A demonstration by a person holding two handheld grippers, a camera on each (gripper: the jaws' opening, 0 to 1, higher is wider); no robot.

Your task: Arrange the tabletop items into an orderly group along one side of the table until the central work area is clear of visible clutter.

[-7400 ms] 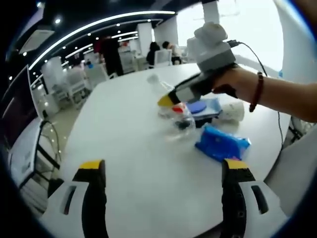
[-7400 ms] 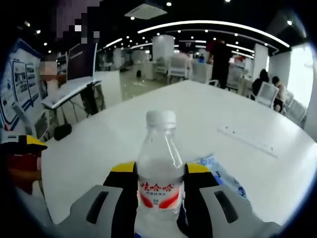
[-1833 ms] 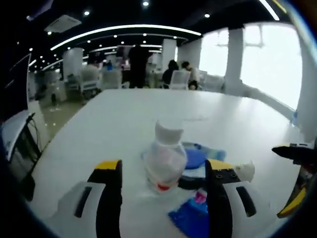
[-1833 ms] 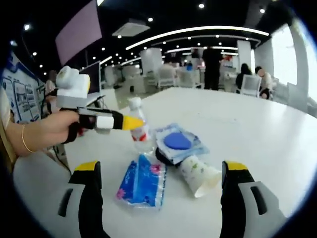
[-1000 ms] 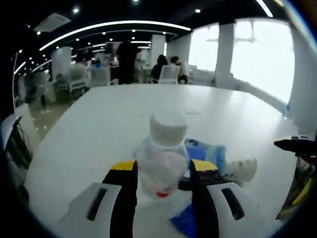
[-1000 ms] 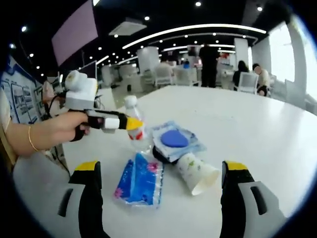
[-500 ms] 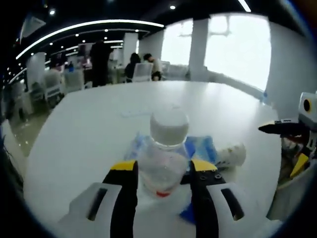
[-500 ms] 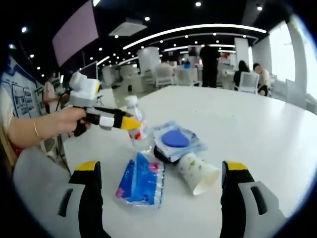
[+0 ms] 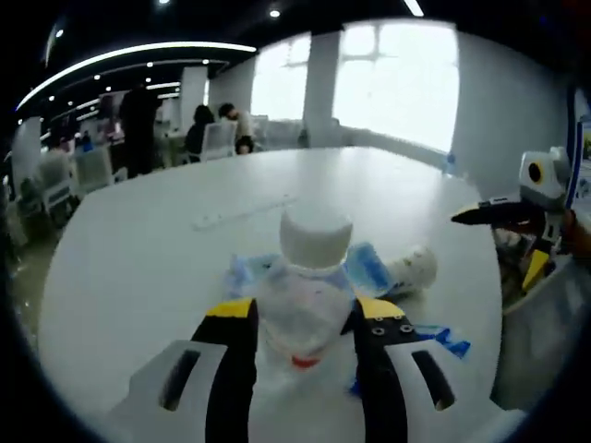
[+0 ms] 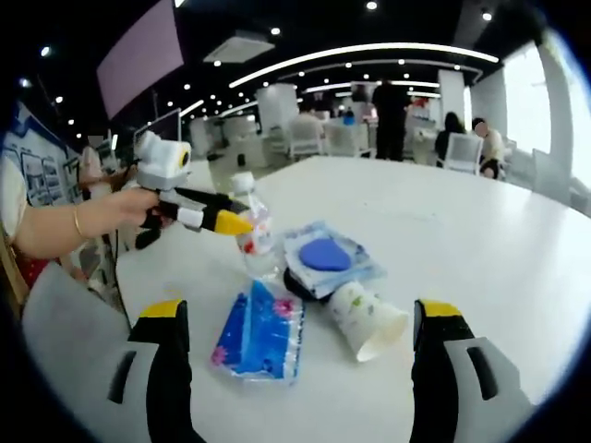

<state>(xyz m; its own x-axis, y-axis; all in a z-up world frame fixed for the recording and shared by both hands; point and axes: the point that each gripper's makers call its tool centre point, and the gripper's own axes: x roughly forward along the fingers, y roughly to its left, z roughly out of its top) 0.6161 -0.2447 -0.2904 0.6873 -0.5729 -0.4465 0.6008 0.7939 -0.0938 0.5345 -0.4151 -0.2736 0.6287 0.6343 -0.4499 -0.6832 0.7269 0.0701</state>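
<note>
In the right gripper view, the left gripper clamps the clear plastic water bottle with a white cap near the desk's left edge, touching the blue tissue pack, with the blue-lidded packet and tipped white paper cup just beside. Keep the bottle upright and set it clear of the pack. The right gripper hangs wide open, holding nothing.

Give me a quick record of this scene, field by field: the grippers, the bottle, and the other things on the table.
left gripper: shut on water bottle
right gripper: open, holding nothing
tissue pack: blue, flat on white table, near the bottle
paper cup: on its side
blue lid: on a clear wrapped pack
background: office, people seated and standing
</note>
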